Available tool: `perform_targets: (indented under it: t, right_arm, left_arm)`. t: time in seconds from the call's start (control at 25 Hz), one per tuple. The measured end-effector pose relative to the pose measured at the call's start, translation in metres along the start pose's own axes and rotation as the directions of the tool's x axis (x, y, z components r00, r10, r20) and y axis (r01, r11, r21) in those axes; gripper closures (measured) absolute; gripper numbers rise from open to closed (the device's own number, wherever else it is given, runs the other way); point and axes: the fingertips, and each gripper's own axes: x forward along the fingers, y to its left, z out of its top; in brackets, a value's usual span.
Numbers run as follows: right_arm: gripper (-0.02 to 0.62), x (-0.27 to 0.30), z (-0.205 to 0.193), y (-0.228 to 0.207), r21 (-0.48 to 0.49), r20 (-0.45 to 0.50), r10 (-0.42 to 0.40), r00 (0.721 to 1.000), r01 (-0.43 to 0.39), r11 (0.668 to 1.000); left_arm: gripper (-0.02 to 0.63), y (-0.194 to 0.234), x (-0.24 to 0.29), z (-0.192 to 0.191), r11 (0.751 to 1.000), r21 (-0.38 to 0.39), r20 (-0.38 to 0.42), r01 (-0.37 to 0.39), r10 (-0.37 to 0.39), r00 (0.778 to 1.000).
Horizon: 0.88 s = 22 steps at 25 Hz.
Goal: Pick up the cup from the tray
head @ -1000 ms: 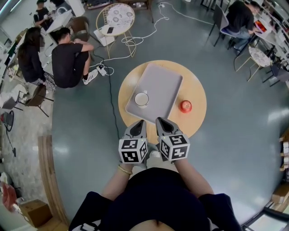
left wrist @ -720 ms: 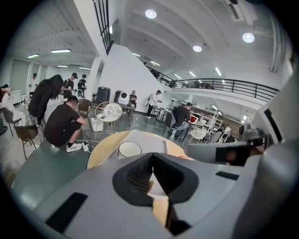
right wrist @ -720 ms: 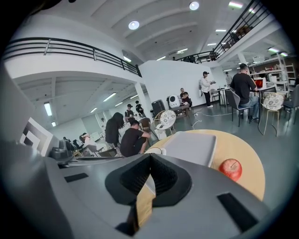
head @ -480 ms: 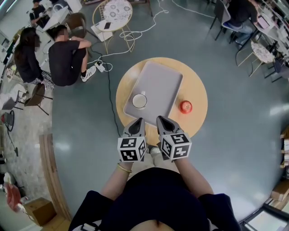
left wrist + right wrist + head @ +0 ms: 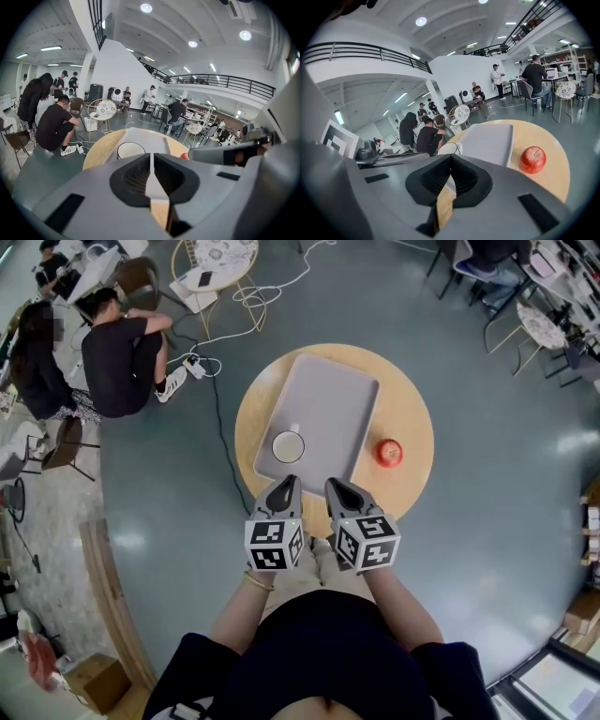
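A white cup (image 5: 288, 446) stands at the near-left corner of the grey tray (image 5: 323, 404) on a round wooden table (image 5: 408, 418). My left gripper (image 5: 282, 488) hovers just short of the cup, over the table's near edge, shut and empty. Beside it my right gripper (image 5: 340, 489) is also shut and empty, in front of the tray's near edge. In the left gripper view the cup (image 5: 131, 150) shows just past the closed jaws (image 5: 152, 164). The right gripper view has the cup (image 5: 451, 148) left of the tray (image 5: 487, 138), beyond its jaws (image 5: 450, 174).
A red apple (image 5: 388, 452) lies on the table right of the tray, also seen as the apple (image 5: 533, 159) in the right gripper view. Cables (image 5: 220, 418) run over the floor at the table's left. People (image 5: 117, 352) sit at back left by another small table (image 5: 211, 254).
Both grippers have crept forward over the table's near edge toward the tray, staying shut. The cup and apple have not moved.
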Motion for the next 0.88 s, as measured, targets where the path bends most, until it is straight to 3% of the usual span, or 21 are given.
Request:
perform_targets:
  t: [0.16, 0.4, 0.52, 0.88]
  right_arm:
    - [0.586, 0.009, -0.004, -0.005, 0.017, -0.015, -0.015, 1.000, 0.015, 1.000]
    - [0.586, 0.020, -0.011, -0.011, 0.047, -0.035, -0.034, 0.999, 0.036, 0.998]
    - [0.586, 0.025, -0.014, -0.014, 0.057, -0.044, -0.044, 0.998, 0.047, 0.997]
    - [0.586, 0.032, -0.027, -0.023, 0.085, -0.069, -0.066, 0.995, 0.072, 0.994]
  left_arm:
    - [0.548, 0.011, 0.011, -0.009, 1.000, 0.025, -0.017, -0.004, 0.004, 1.000]
    - [0.330, 0.027, 0.031, -0.034, 0.999, 0.040, -0.059, 0.006, -0.004, 0.998]
    - [0.254, 0.034, 0.050, -0.043, 0.998, 0.060, -0.075, 0.010, -0.006, 0.997]
    - [0.204, 0.059, 0.106, -0.040, 0.993, 0.114, -0.088, -0.018, 0.028, 0.996]
